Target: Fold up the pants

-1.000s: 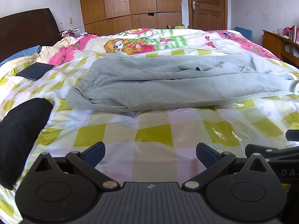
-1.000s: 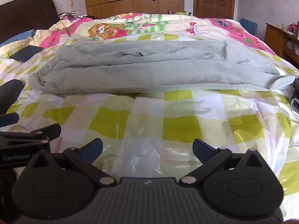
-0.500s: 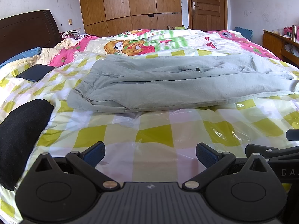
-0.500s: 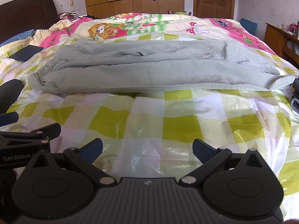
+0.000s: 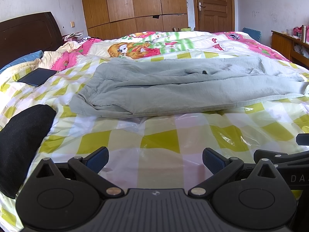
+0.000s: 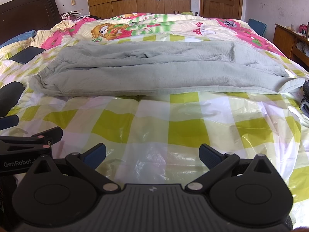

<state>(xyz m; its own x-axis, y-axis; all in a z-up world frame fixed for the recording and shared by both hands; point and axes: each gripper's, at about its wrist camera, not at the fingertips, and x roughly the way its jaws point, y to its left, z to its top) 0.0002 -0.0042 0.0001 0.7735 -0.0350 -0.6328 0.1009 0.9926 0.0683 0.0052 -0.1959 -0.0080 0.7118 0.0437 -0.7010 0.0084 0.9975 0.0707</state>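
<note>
Grey-green cotton pants (image 5: 173, 90) lay lengthwise across the checked plastic bed cover (image 5: 160, 141), well ahead of us. Our left gripper (image 5: 155, 159) and right gripper (image 6: 152, 153) gaped wide, empty. Slippery plastic might bunch the fold.

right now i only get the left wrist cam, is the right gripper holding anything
observer: no, the right gripper is open and empty, over the checked sheet, short of the pants.
operator: ok and whats past the right end of the pants, my view cuts off there
observer: a dark bundle of cloth lies at the edge of the bed just beyond that end; I cannot tell whether it touches the pants.
</note>
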